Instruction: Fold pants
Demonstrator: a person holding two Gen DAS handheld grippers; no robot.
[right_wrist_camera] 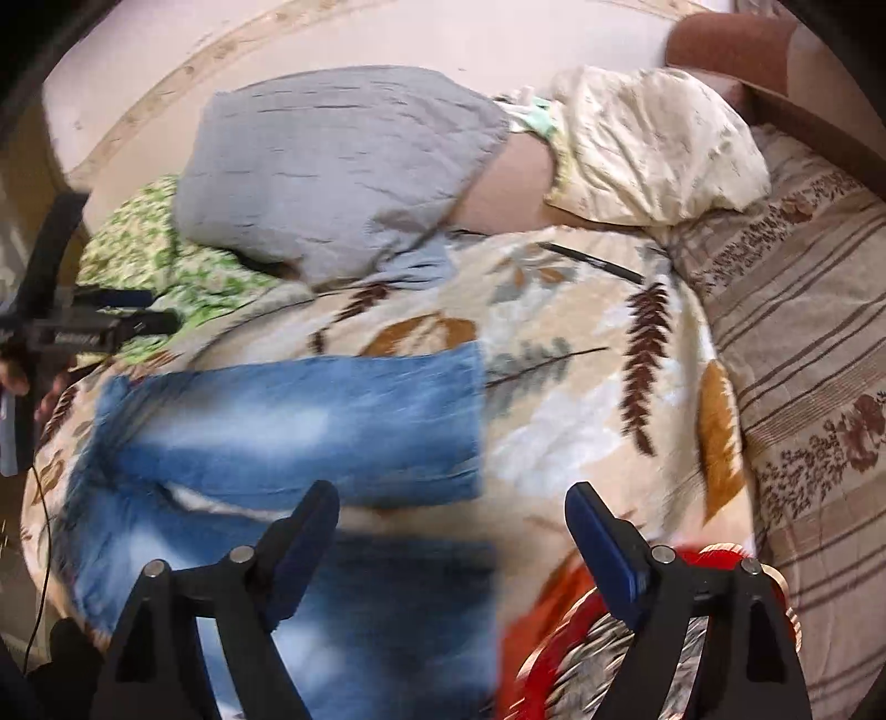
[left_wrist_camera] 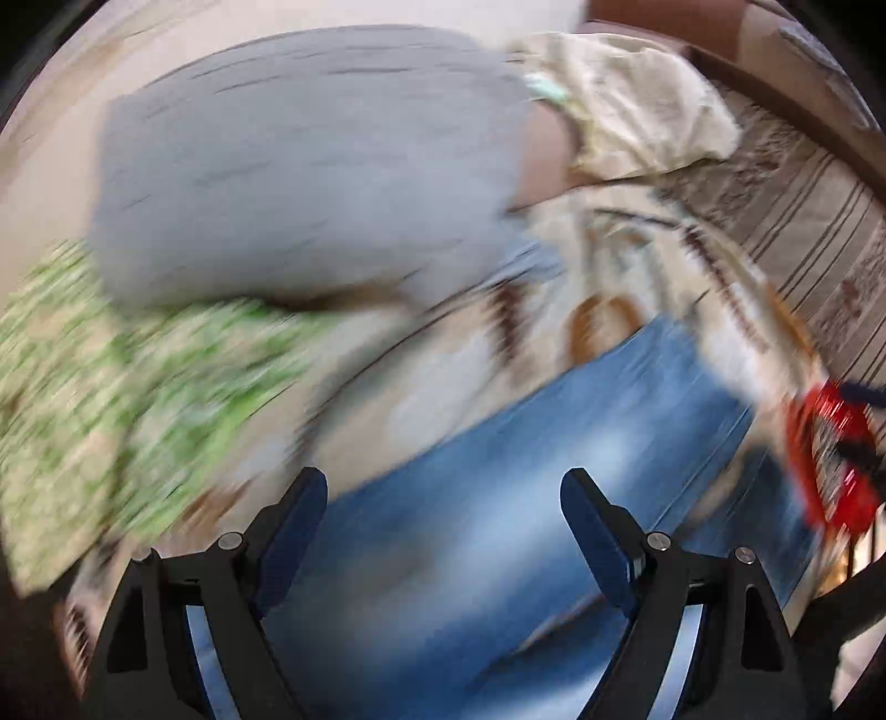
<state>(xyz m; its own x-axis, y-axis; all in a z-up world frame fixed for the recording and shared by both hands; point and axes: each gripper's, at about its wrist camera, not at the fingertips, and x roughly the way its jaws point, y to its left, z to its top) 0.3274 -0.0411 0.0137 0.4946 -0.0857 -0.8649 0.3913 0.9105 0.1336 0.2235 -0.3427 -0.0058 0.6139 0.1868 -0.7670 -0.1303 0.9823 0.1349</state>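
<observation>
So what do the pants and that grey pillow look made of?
Pants: blue denim by the look, faded pale patches, matte, though blur hides the weave. Grey pillow: soft woven cloth cover, matte, lightly creased; fibre unclear.

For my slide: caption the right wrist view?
Open right tool above blue jeans on leaf-print blanket.

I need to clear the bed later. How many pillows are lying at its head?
2 in view: a grey pillow to the left, and a cream pillow to its right near the brown headboard. More may hide under the green patterned cloth.
</observation>
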